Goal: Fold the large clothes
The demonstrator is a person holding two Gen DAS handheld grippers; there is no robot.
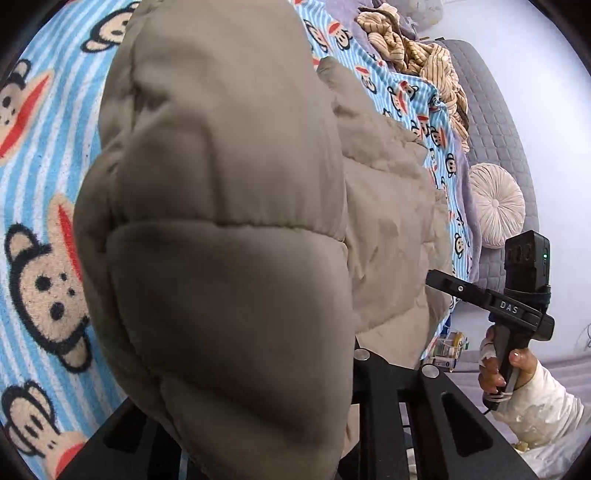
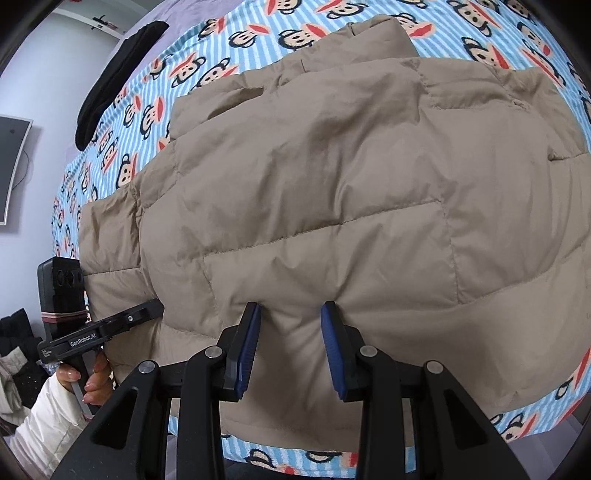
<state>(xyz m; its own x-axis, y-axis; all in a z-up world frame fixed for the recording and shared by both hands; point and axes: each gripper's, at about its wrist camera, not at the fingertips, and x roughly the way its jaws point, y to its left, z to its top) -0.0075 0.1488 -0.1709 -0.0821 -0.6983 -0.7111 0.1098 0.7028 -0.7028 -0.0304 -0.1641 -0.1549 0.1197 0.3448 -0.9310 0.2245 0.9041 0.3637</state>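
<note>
You have the tan puffer jacket point(image 2: 332, 192) spread across the monkey-print blanket point(image 2: 258, 33) on the bed, with its near hem at the bed's edge and one padded part already lying over the body. The right gripper point(image 2: 290, 345) has its blue fingers point(image 2: 246, 354) pressed into a puffed ridge of the hem, so they are clamped on the jacket with a fat pinch of padding between them. The left gripper point(image 2: 157, 306) reaches the jacket's edge further along the same hem. From its own camera a bulging fold of the jacket fills the view and hides the fingers, so you cannot see how they stand (the bunching suggests a grip, but the pictures do not prove it).

The step in hand looks like a two-handed lift of the near hem to fold it away from you, over the body. To do it well:

- Check the left hold before lifting. A slippery padded shell can slide out of a shallow pinch.
- Raise both hands together and level, so the fold line runs straight across.
- Carry the hem high enough that the thick quilting clears itself instead of dragging the lower layer.
- Lay it down flat and press lightly, as trapped air will spring it back.

Keep clear of the striped garment point(image 1: 413, 48) and the round cushion point(image 1: 496, 205) at the far side.
</note>
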